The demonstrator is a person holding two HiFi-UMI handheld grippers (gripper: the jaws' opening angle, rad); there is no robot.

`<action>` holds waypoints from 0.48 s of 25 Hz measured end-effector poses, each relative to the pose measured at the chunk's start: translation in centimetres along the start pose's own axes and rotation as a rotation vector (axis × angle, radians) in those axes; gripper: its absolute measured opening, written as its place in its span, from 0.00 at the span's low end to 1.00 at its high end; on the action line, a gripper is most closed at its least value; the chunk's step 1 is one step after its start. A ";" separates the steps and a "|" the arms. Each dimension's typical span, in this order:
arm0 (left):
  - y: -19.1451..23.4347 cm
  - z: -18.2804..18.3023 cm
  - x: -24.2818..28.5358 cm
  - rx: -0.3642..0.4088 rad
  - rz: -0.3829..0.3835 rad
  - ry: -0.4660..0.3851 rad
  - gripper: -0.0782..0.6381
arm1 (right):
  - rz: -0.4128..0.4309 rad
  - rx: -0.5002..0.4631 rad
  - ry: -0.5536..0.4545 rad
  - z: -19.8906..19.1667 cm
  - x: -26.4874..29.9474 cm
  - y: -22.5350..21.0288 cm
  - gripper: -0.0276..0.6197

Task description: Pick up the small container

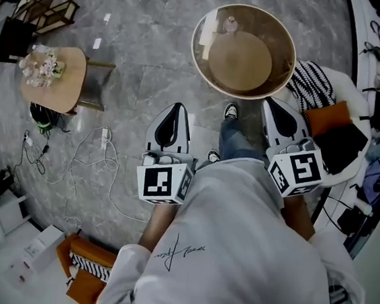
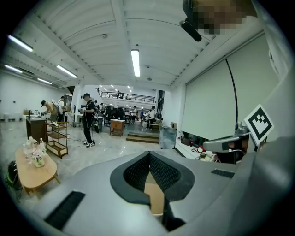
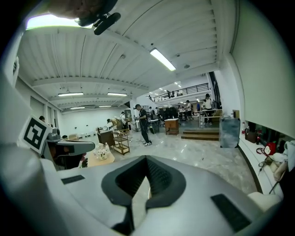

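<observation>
Floor (image 1: pixel 146 58): grey veined marble, glossy, with white cables (image 1: pixel 83 162) looping across it near a low wooden table (image 1: pixel 72 89) bearing flowers (image 1: pixel 40 66); a round surface (image 1: pixel 196 46) with a clear rim stands further on. Overhead is a white ribbed ceiling (image 2: pixel 92 37) with long strip lights (image 2: pixel 135 63), lit. A pale blind (image 2: pixel 207 106) covers the side wall; a wooden shelf cart (image 2: pixel 57 136) and low steps (image 2: pixel 143 137) lie far down the hall.

Flowers (image 1: pixel 41 66) on oval wooden table (image 1: pixel 70 86); white cable (image 1: pixel 105 139) on floor (image 1: pixel 147 65).
</observation>
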State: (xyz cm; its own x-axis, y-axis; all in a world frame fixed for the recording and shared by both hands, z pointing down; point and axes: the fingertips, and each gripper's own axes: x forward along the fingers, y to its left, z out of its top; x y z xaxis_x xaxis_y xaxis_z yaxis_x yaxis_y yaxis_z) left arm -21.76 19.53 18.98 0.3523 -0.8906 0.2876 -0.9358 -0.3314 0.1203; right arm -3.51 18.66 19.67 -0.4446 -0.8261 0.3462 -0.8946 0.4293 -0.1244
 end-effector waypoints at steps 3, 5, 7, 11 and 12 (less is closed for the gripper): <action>0.1 1.1 3.0 0.016 -0.004 0.006 0.13 | 0.027 -0.039 0.035 0.3 2.3 -1.2 0.06; -0.2 1.5 5.1 0.021 -0.010 0.020 0.13 | 0.053 -0.040 0.052 0.4 3.6 -2.0 0.07; -0.6 1.9 7.1 0.024 -0.018 0.026 0.13 | 0.080 -0.028 0.064 0.5 4.8 -2.9 0.07; -1.1 2.6 10.3 0.025 -0.024 0.025 0.13 | 0.124 -0.027 0.074 1.2 7.1 -4.9 0.07; -1.1 2.8 11.0 0.023 -0.021 0.022 0.13 | 0.132 -0.031 0.074 1.5 7.6 -5.4 0.07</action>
State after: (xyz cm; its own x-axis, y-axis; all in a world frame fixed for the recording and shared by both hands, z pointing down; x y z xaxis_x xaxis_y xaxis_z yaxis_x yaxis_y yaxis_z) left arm -16.87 9.22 19.35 0.3719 -0.8762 0.3064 -0.9281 -0.3574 0.1044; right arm -2.16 9.53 21.61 -0.5525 -0.7333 0.3962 -0.8263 0.5444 -0.1447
